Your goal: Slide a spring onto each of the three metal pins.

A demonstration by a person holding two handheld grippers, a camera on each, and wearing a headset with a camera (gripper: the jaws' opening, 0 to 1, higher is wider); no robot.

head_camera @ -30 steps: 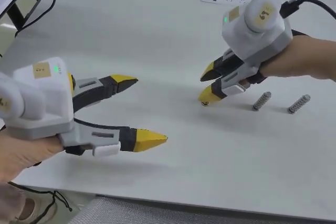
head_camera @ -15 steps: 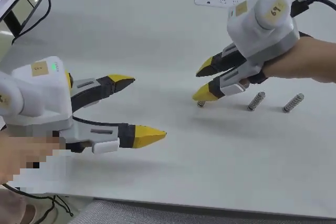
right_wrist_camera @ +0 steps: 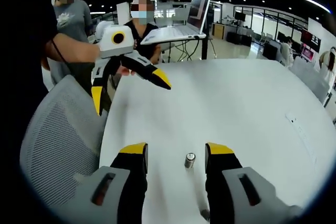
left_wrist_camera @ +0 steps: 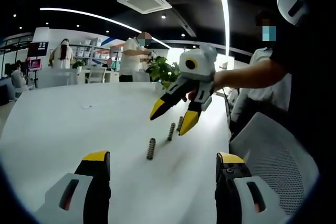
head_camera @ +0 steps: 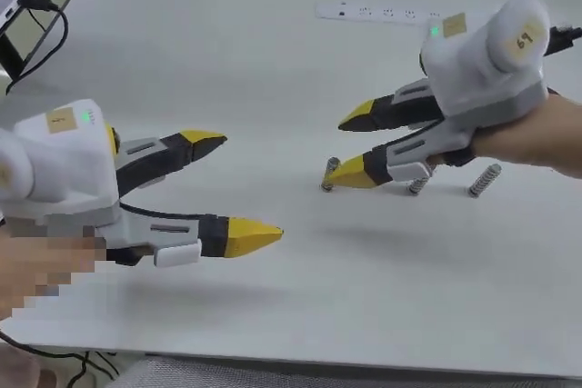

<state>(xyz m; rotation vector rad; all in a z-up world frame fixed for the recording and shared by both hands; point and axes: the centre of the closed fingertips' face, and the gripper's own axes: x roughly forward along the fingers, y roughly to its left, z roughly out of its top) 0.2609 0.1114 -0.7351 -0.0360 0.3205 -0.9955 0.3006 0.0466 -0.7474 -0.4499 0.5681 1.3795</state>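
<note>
Flanking a spring [head_camera: 330, 174] — right gripper [head_camera: 342, 147], fingers [head_camera: 360, 171] spread; left gripper [head_camera: 252, 188] well apart.

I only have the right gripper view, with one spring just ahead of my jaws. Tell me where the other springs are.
Observer: In the head view they lie behind your jaw tips. The second spring is partly under the right gripper, and the third spring is further back, below the hand, on the table.
Operator: Now tell me whether I'm touching the one in front.
Observer: In the head view your jaws stand open with nothing between them. The lower jaw's tip is right beside the near spring, but I cannot tell whether they touch.
</note>
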